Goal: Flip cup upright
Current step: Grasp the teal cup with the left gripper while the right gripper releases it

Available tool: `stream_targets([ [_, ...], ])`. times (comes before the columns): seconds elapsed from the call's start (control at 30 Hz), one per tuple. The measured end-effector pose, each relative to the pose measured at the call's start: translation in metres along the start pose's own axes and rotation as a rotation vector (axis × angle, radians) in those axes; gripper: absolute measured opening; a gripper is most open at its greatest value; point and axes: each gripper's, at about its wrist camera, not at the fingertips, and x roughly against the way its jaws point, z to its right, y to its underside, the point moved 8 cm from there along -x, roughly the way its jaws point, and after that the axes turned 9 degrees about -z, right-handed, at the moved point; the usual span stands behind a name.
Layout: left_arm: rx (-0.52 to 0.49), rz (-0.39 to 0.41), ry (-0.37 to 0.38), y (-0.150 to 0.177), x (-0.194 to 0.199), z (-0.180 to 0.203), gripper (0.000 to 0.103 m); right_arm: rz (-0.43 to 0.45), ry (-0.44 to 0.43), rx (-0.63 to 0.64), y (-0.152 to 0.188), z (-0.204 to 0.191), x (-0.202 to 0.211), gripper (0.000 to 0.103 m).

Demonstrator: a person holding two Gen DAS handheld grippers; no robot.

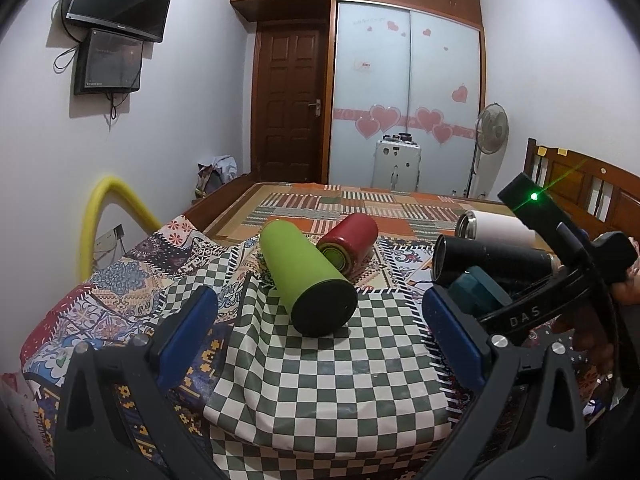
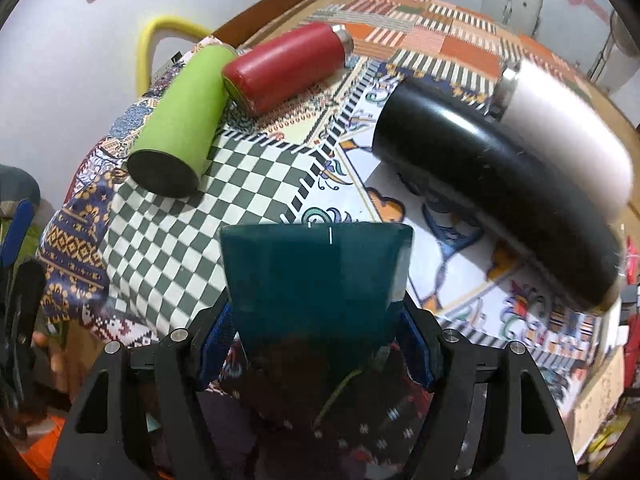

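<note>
Gripping a teal cup (image 2: 316, 280), the right gripper (image 2: 316, 344) has its blue pads pressed in against the cup's sides, and the cup's flat end faces straight out along the fingers; I judge this to be the one being turned upright, caught somewhere mid-flip, though from where I stand I cannot tell which end is the mouth; it sits just above the patterned cloth (image 2: 400, 184), near the checked cloth (image 2: 180, 220), so there looks to be room underneath to set it down; the left gripper (image 1: 320, 320) hangs back with its fingers spread wide and nothing between them, aimed at the green cup (image 1: 304, 272) lying on its side on the checked cloth, perhaps lined up for the next grab; the red cup (image 1: 352, 244) lies beside it, its end touching the green one's flank, which likely keeps both from rolling; off to the right the black cup (image 2: 500, 184) and the white cup (image 2: 560, 120) lie side by side, pressed together, close to the held cup; that closeness is the risk, I'd say, since a swing of the teal cup could nudge the black one; the soft bedding may also make a tall cup wobble once it stands, so a gentle placing seems wise.
</note>
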Motion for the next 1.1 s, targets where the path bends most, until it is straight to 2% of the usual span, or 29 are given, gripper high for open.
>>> stream_targets([
  [0.37,-0.017,-0.033,0.001,-0.002,-0.009,0.015,0.103,0.041,0.014,0.05,0.005,-0.006,0.004,0.07],
  [0.43,-0.03,-0.027,-0.002,-0.006,-0.006,0.022,0.103,0.061,0.011,0.056,0.01,-0.004,0.011,0.074],
  [0.5,-0.038,-0.02,-0.009,-0.008,-0.001,0.027,0.103,0.095,0.005,0.055,0.015,-0.002,0.021,0.077],
  [0.7,-0.054,-0.026,0.001,-0.018,0.005,0.049,0.103,0.226,0.017,0.05,0.036,0.016,0.068,0.078],
  [0.83,-0.06,-0.065,0.031,-0.021,0.0,0.07,0.103,0.314,0.034,0.037,0.048,0.038,0.097,0.078],
  [1.1,-0.064,-0.257,0.096,-0.01,-0.041,0.115,0.103,0.456,0.12,-0.006,0.08,0.085,0.136,0.078],
])
